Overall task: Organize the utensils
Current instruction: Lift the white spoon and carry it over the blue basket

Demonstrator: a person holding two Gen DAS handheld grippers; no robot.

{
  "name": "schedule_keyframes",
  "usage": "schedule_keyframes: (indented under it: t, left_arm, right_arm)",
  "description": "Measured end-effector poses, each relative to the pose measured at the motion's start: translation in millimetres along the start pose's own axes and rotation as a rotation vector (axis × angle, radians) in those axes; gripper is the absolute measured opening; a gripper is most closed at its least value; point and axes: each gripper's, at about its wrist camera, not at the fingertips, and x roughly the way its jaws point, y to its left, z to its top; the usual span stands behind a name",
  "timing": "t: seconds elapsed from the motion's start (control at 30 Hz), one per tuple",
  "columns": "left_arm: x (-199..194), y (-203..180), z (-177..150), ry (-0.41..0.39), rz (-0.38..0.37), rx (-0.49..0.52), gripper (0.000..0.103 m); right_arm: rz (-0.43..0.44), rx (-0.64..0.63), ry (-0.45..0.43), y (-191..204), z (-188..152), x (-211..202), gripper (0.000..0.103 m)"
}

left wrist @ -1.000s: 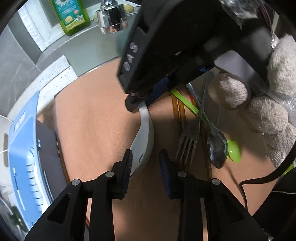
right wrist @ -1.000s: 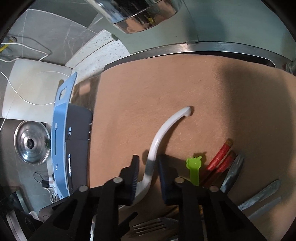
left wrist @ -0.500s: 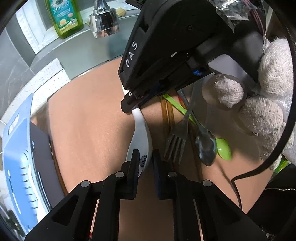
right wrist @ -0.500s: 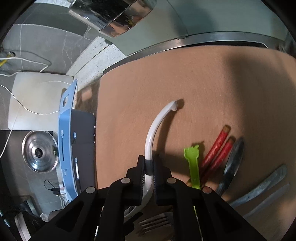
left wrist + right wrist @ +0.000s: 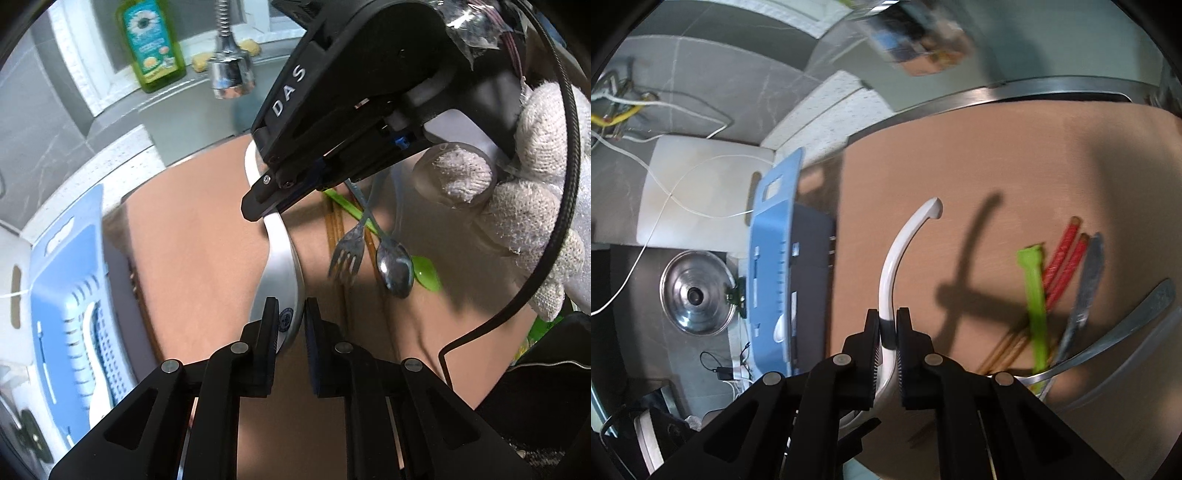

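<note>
Both my tongs, left gripper (image 5: 290,319) and right gripper (image 5: 887,328), having just clenched the white ladle (image 5: 279,258), are now lifting it off the board (image 5: 960,158) toward the blue basket (image 5: 772,266).

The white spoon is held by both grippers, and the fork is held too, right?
Not the fork. The left wrist view shows it lying on the brown mat. Only the white spoon is held, by the left gripper and right gripper.

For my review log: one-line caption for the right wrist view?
Right gripper clamps the white spoon by its handle above the brown mat.
</note>
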Motion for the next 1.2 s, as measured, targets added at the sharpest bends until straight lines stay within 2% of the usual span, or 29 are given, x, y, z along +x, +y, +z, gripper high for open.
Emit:
schedule_keyframes:
  t: [0.23,0.6,0.87,1.2]
  left_arm:
    - [-27,20,-21,-0.025,0.040,-0.040,0.012]
    - [-56,68,-61,-0.038,0.117,-0.146,0.011]
    - [-52,100,-81,-0.025,0.106,-0.215,0.011]
    - [-32,128,-90,0.021,0.105,-0.241,0.008]
  right_arm:
    - [0.032,-0.064,0.009,45,-6,12,0.008]
    - [0.026,-0.218,0.064,135,-4,66,0.008]
    - [-0.002,-0.260,0.120,160,0,107,0.008]
    - [-0.038,-0.238,0.194,164,12,158,0.008]
